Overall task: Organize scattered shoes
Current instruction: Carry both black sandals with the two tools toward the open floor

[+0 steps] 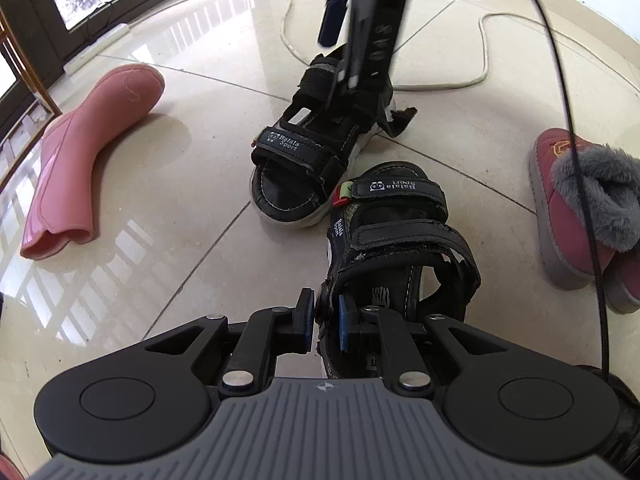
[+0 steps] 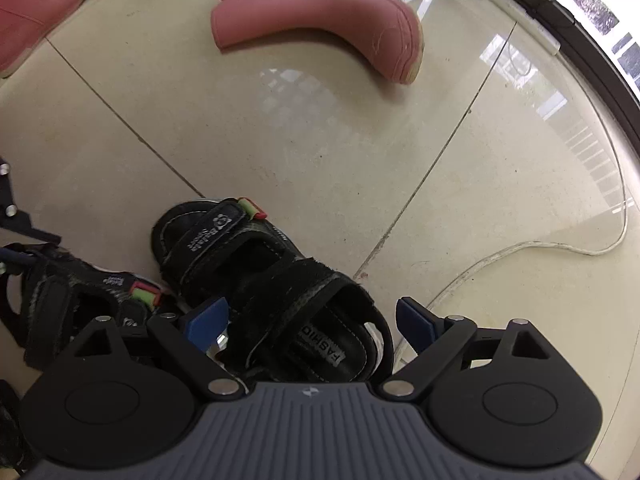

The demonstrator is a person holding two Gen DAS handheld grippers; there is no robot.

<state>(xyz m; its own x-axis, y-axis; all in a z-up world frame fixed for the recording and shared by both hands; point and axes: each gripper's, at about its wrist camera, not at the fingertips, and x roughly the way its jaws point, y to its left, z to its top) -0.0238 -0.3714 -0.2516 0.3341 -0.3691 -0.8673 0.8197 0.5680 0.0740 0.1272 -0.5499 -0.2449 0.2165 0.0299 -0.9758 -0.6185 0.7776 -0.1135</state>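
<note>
While the left tongs (image 1: 323,322) pinch the heel edge of one black sandal (image 1: 396,248), the right tongs (image 2: 310,326) stand wide open, with the other black sandal (image 2: 264,284) between their two blue pads and neither pad pressing on it. So that second sandal sits loose on the floor (image 2: 320,140), with its toe just past the open tips.

Both sandals are very close, and the toe of one looks like it touches the toe of the other. They point different ways, so they do not make a neat pair yet.

What could go wrong? If the left tongs tug their sandal, its toe may bump the loose one and spin it away. The pinch is only on a thin, worn edge, so the sandal could slip out or swing.

A white cord (image 2: 520,248) lies on the floor to the right of the right tongs, and a black cable (image 1: 576,160) hangs nearby. A sandal could catch on the white cord.

A pink boot (image 2: 320,28) lies on its side, far ahead of the right tongs. A furry slipper (image 1: 584,208) waits off to the right of the left tongs.
</note>
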